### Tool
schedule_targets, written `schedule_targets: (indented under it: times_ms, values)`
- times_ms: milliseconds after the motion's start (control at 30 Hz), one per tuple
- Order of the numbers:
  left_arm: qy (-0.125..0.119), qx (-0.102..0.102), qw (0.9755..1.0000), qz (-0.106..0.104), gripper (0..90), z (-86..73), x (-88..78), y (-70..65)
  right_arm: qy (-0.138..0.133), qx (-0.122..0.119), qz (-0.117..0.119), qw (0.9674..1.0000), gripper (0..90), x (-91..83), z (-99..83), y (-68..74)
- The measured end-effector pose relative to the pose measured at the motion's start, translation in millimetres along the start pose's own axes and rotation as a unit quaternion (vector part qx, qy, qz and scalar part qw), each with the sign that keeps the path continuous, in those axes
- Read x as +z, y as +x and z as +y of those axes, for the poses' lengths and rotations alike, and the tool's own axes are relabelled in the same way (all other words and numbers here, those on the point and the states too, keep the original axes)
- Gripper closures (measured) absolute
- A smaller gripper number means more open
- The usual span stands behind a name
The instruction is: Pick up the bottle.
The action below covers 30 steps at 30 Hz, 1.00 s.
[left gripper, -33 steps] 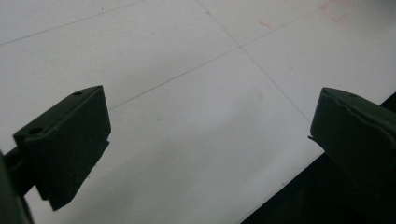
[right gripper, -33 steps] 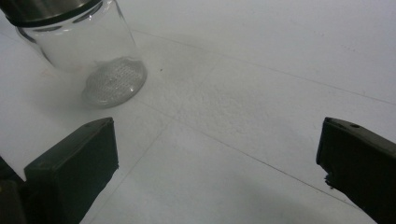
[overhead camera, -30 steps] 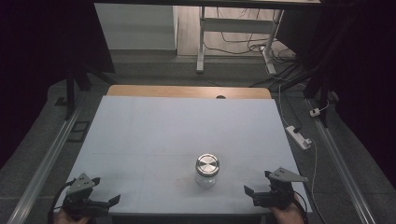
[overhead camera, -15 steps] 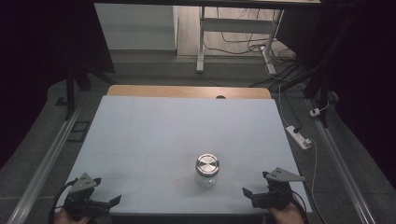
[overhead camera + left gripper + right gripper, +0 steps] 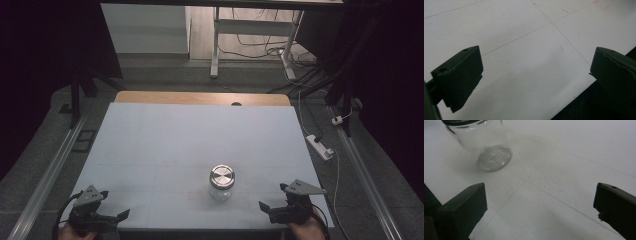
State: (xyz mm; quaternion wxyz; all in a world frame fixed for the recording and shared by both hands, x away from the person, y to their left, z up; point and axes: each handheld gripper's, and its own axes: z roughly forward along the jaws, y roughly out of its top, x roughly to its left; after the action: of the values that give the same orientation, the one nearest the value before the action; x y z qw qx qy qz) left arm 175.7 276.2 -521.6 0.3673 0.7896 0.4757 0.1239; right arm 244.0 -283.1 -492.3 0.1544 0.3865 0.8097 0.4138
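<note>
Right gripper (image 5: 266, 207) edging inward along worktop (image 5: 165, 145) front edge; jar (image 5: 221, 182) standing unobstructed; left gripper (image 5: 120, 215) idling; both jaws gaping wide.

No readable text, label, brand or number appears on the jar (image 5: 221, 182) or the worktop (image 5: 190, 140)

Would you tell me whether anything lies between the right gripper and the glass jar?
Nothing does: in the high view, bare table separates the right gripper from the jar.
</note>
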Motion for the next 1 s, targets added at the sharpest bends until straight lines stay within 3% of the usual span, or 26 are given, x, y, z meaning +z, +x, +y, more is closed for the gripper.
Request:
schedule_targets:
  times_ms: [400,667,1000]
  values:
    - [0.007,0.002,1.0000,-0.003,0.0,0.6,0.8,0.0,-0.016,-0.021,0.017,0.9995,0.0,1.4,7.7,7.5]
    - [0.008,0.001,1.0000,-0.004,0.0,0.8,1.6,0.2,-0.018,-0.047,0.034,0.9982,0.0,9.0,14.9,15.6]
    - [0.009,0.000,0.9999,-0.008,0.0,0.9,1.6,0.8,-0.009,-0.048,0.059,0.9970,0.0,24.1,20.8,20.9]
